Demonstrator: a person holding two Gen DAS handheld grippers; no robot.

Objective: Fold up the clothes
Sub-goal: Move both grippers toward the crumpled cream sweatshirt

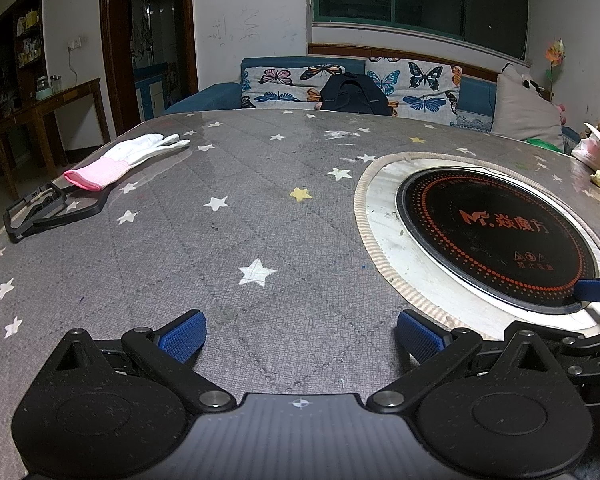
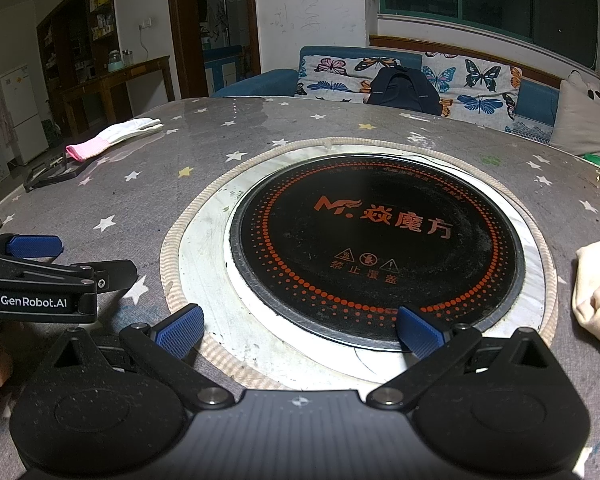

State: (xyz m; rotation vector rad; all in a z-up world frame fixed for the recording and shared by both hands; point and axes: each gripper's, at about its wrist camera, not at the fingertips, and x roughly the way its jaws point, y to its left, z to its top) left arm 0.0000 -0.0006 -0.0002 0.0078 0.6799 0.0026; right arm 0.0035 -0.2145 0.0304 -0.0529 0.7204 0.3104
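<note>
Over the near edge of the bench point(image 1: 260, 240), both grippers hang w/ nothing held. Left gripper point(image 1: 300, 334): jaws wide apart, empty, above bare star-print cover. Right gripper point(image 2: 300, 330): jaws equally wide, empty, over the near rim of the round black hob point(image 2: 376, 248) set in the bench centre.

Step in hand, as I judge it: pre-grasp, folding not begun. The only likely garment is a cream cloth point(image 2: 598, 292), bunched at the bench's right edge, just beside the hob's pale surround and apart from both grippers. Next move prob. calls for the right gripper to swing toward the right edge and pinch a hem or corner, then drag the cloth to open bench so it can be spread flat; the left needs to come across for the other corner.

View diffs: right wrist cam shows the cloth's bulk and the left gripper side-on at the frame's left; left cam catches only a sliver of cloth at its right border plus one blue right-gripper finger point(image 1: 598, 291). Left cam gives the better look at the white/pink glove point(image 1: 128, 160) and black frame part point(image 1: 48, 210) near the far-left edge.
</note>
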